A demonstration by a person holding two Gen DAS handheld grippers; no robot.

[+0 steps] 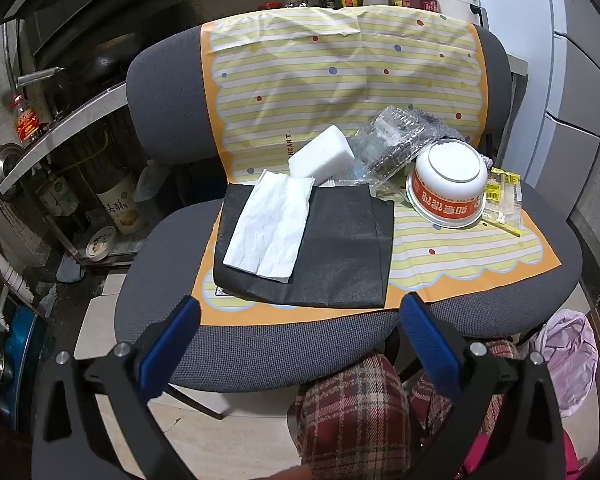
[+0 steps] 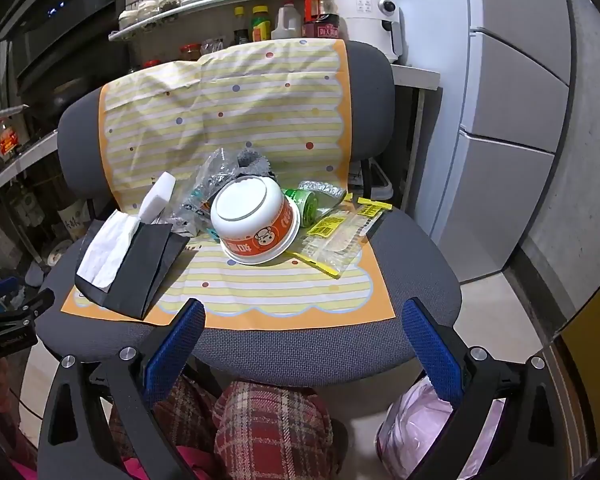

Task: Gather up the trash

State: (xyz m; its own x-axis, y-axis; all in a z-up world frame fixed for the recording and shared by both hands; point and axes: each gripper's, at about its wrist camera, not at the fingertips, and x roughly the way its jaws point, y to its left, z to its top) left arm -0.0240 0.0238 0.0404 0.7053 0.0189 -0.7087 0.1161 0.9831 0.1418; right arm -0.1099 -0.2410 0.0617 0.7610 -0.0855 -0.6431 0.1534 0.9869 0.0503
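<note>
Both grippers hang wide open and empty short of the chair's front edge, the left gripper [image 1: 300,340] and right gripper [image 2: 304,340] each angled downward toward the seat. The trash lies ahead on the striped mat [image 2: 284,280]: a white tissue [image 1: 270,226] on a black sheet [image 1: 332,248], an upturned noodle bowl [image 2: 256,220], clear wrappers [image 2: 336,240]. A pink-lined bin [image 2: 412,432] waits below right; taking the loose tissue first looks cleanest

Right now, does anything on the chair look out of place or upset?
Yes: the noodle cup lies upside down on the mat, its base facing up. Nothing looks spilled around it.
</note>
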